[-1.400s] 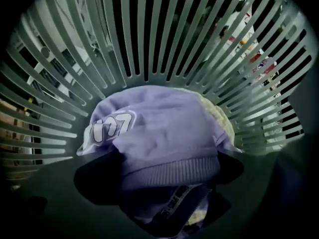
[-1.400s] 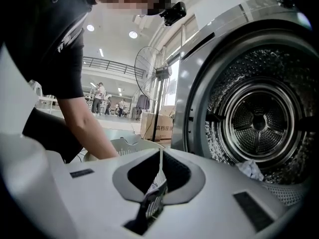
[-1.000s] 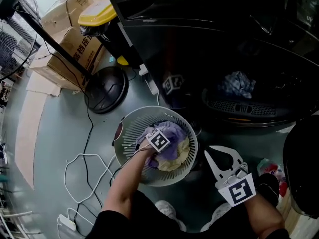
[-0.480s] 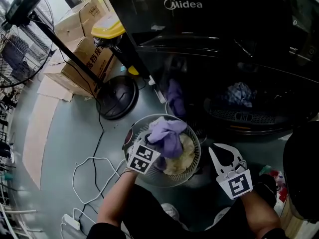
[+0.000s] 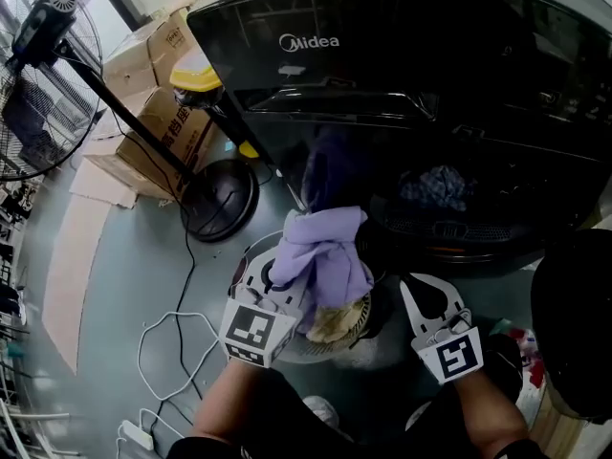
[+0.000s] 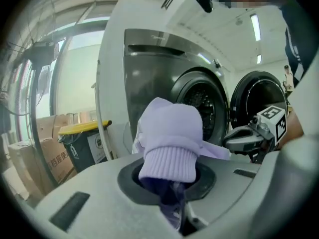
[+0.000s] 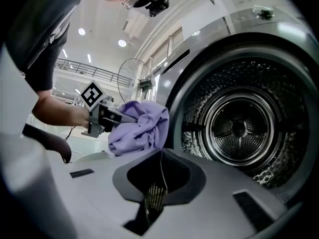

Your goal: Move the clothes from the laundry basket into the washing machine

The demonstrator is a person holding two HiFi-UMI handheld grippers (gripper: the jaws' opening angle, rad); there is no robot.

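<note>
My left gripper is shut on a lilac garment with a ribbed cuff, held up in the air above the round white laundry basket. A yellowish cloth still lies in the basket. The black front-loading washing machine stands just beyond, its drum open with a blue-patterned cloth inside. My right gripper hovers right of the basket, below the drum opening, shut with nothing in it. From the right gripper view, the left gripper and the garment hang left of the drum.
A standing fan with a round black base is left of the machine, beside cardboard boxes and a yellow-lidded bin. White cables and a power strip lie on the floor left of the basket.
My left gripper has lifted the lilac garment out of the basket and up toward the drum opening. The right gripper has shifted only slightly.
</note>
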